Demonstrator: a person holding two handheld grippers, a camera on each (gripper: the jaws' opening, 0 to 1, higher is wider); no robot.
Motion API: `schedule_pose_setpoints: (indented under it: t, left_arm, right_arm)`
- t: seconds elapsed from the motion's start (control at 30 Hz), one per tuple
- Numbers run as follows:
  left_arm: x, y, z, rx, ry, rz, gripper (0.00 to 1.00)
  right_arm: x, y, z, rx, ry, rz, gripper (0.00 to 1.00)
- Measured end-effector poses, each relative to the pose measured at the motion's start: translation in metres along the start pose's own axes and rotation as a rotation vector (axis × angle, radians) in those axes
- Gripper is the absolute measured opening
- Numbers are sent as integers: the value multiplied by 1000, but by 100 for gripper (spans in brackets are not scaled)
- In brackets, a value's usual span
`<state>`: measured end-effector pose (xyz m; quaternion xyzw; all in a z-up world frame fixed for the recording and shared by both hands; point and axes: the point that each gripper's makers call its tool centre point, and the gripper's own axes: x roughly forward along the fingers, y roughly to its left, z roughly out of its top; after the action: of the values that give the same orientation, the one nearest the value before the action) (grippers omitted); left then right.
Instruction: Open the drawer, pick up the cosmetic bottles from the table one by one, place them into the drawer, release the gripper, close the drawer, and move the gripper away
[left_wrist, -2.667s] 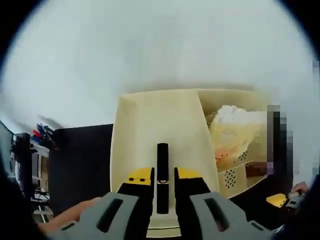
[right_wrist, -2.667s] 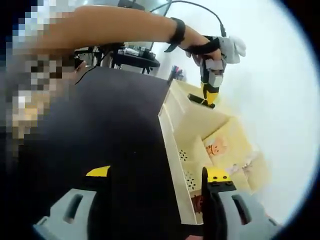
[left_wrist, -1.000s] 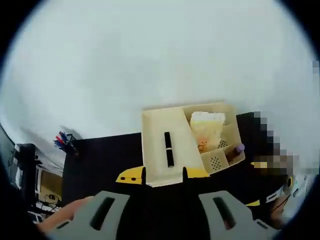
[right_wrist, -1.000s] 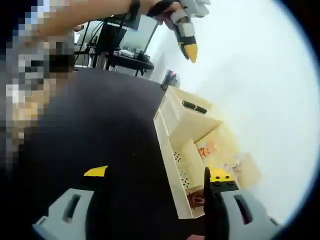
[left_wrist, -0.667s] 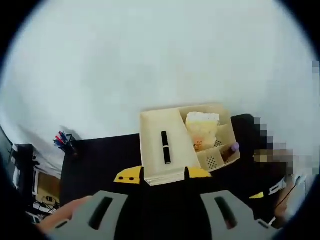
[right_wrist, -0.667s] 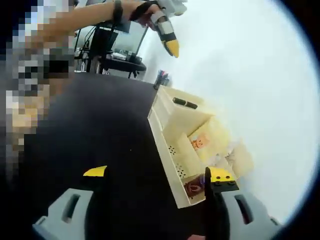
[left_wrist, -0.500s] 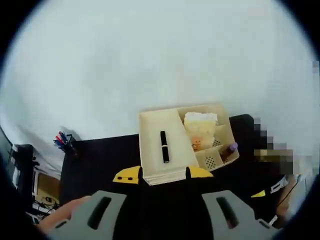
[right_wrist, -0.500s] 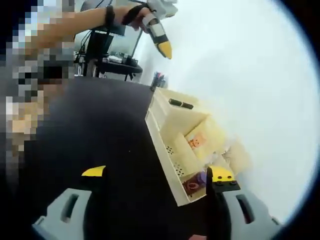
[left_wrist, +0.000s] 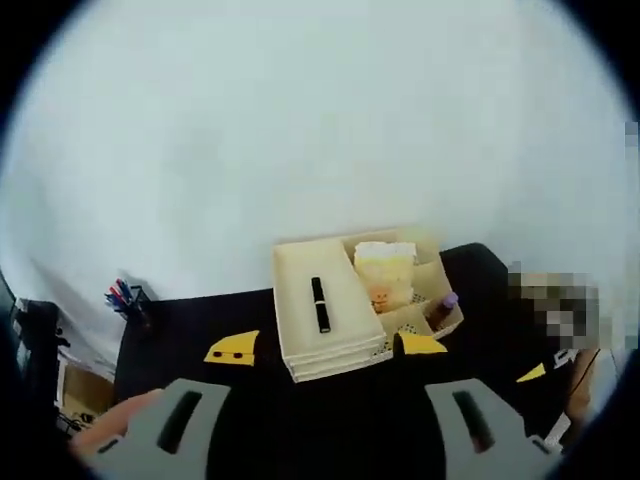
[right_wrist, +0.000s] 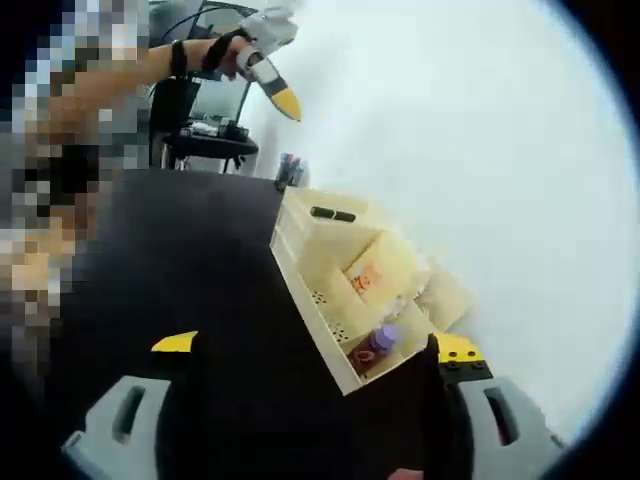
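Observation:
A cream desk organizer (left_wrist: 300, 350) stands on the black table (left_wrist: 200, 320). In its shallow top tray lies a slim black cosmetic tube (left_wrist: 318, 305), nothing touching it. My left gripper (left_wrist: 326, 346) hangs well back from the organizer, open and empty. In the right gripper view the organizer (right_wrist: 300, 275) runs diagonally, with the black tube (right_wrist: 332, 214) at its far end. A purple-capped bottle (right_wrist: 375, 345) stands in a near compartment. My right gripper (right_wrist: 318, 346) hovers low beside the organizer, open and empty. The left gripper (right_wrist: 272, 92) is held high above the table's far end.
A yellow-and-white pouch (left_wrist: 384, 272) fills a middle compartment, and the purple-capped bottle (left_wrist: 443, 305) stands at the organizer's right end. A cup of pens (left_wrist: 126, 298) sits at the table's left edge by the white wall. A dark desk and chair (right_wrist: 200, 135) stand beyond the table.
My left gripper opened and let go of the black tube, which now lies in the top tray. It then drew far back and up. The right gripper slid along the organizer's front.

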<state>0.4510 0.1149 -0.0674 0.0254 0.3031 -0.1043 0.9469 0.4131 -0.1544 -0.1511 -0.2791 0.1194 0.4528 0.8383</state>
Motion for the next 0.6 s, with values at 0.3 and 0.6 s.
schedule_pose_setpoints:
  t: [0.3,0.6]
  left_arm:
    - [-19,3,-4,17,-64,-13,58]
    - [-43,2,-7,34,-124,-36,66]
  right_arm:
    - [-27,-2,6,-30,26,-73,93]
    - [-55,5,13,-58,41,-131,93]
